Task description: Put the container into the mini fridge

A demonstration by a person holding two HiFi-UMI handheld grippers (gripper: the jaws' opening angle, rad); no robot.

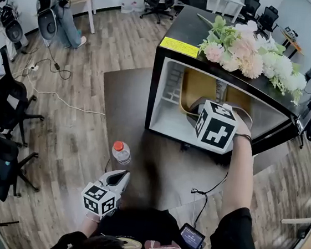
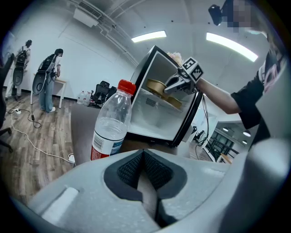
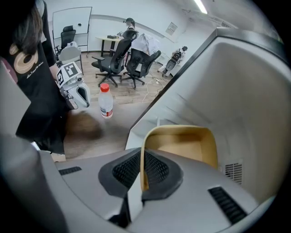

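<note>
The tan open-topped container [image 3: 182, 141] is inside the open mini fridge [image 3: 236, 91], and my right gripper [image 3: 143, 175] is shut on its near rim. In the head view the right gripper [image 1: 202, 108] reaches into the fridge [image 1: 166, 103], with the container [image 1: 196, 87] showing behind its marker cube. From the left gripper view the container [image 2: 161, 88] hangs in the fridge opening [image 2: 154, 113]. My left gripper [image 1: 117, 174] is low at the table's near edge, shut with nothing between its pads [image 2: 154, 170].
A clear water bottle with a red cap [image 1: 121, 152] stands on the dark table [image 1: 125, 95] just ahead of the left gripper. Pink and white flowers [image 1: 247, 51] lie on the fridge top. Office chairs [image 1: 6, 110] and people [image 1: 60, 10] are around the room.
</note>
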